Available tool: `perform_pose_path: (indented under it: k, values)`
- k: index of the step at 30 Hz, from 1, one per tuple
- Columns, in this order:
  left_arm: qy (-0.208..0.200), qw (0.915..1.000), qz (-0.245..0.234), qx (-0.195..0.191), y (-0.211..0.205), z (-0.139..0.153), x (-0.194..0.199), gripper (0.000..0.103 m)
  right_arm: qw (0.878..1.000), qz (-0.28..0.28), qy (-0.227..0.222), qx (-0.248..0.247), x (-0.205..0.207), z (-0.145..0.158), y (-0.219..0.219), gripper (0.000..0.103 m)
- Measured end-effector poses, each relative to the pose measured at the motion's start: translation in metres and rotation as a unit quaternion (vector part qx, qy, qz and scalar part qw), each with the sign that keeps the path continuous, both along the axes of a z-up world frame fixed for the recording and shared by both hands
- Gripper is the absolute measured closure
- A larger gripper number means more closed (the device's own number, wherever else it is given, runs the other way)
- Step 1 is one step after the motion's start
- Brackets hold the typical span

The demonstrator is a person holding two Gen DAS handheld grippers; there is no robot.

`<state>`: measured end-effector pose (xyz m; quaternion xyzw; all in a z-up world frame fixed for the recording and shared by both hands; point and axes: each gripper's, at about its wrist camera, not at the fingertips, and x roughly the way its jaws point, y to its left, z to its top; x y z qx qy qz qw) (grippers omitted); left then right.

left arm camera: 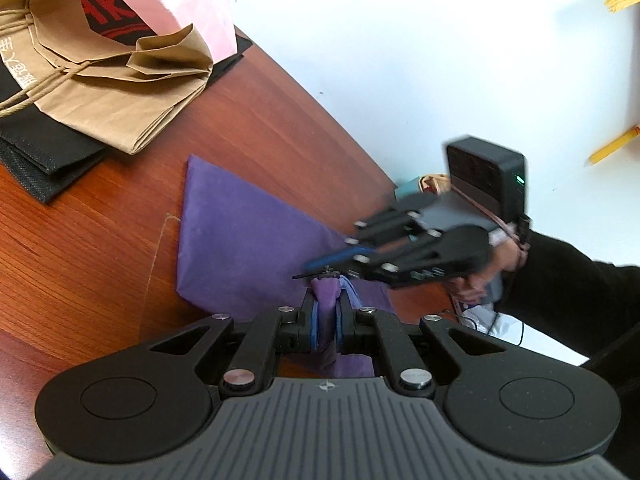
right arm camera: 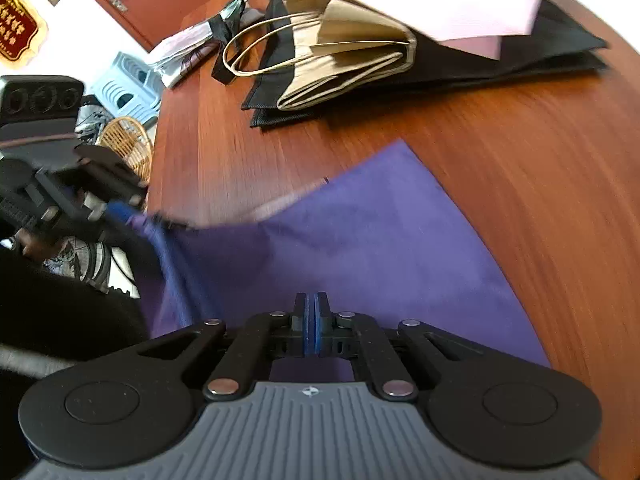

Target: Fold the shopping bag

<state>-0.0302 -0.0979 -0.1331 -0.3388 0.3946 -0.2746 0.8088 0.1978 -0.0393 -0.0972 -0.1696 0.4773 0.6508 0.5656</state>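
- left wrist view: your left gripper (left arm camera: 327, 322) is clamped on a bunched edge of the purple bag (left arm camera: 240, 236), the cloth squeezed between its blue pads. the rest of the bag lies flat on the wooden table (left arm camera: 100, 240), near the table's edge.
- in that view your right gripper (left arm camera: 320, 266) hovers just past the held bunch; it is blurred, so you can't tell from here whether it touches the cloth.
- the bag reads as partly folded, a flat panel with one edge gathered; the final folds and the flattening look still to do. how many layers lie under the panel is hidden.
- right wrist view: the right gripper (right arm camera: 311, 322) has its pads nearly together with only a thin gap, and nothing shows between them. it sits above the purple bag (right arm camera: 380, 248).
- the left gripper (right arm camera: 120, 212) at the left edge is smeared by motion; its grip is hard to make out here.
- the brown paper bag (right arm camera: 348, 68) and other bags behind look already stacked.
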Motion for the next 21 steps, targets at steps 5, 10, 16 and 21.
perform_pose_path:
  k: [5, 10, 16, 21]
  values:
    - [0.001, 1.0000, 0.002, 0.007, 0.000, 0.000, -0.001, 0.094, 1.000, -0.028, -0.008, -0.008, 0.002, 0.013, -0.057, 0.079]
    - [0.004, 0.9999, 0.004, 0.012, -0.001, -0.001, -0.002, 0.095, 0.997, -0.078, -0.016, -0.010, 0.001, 0.024, -0.115, 0.066]
    - [0.006, 0.9998, 0.010, 0.019, 0.002, 0.001, -0.002, 0.094, 0.991, -0.129, -0.031, -0.017, -0.010, 0.026, -0.165, 0.047]
    - [0.008, 0.9996, 0.018, 0.021, 0.004, 0.003, -0.002, 0.094, 0.986, -0.157, -0.039, -0.028, -0.017, 0.018, -0.197, 0.041]
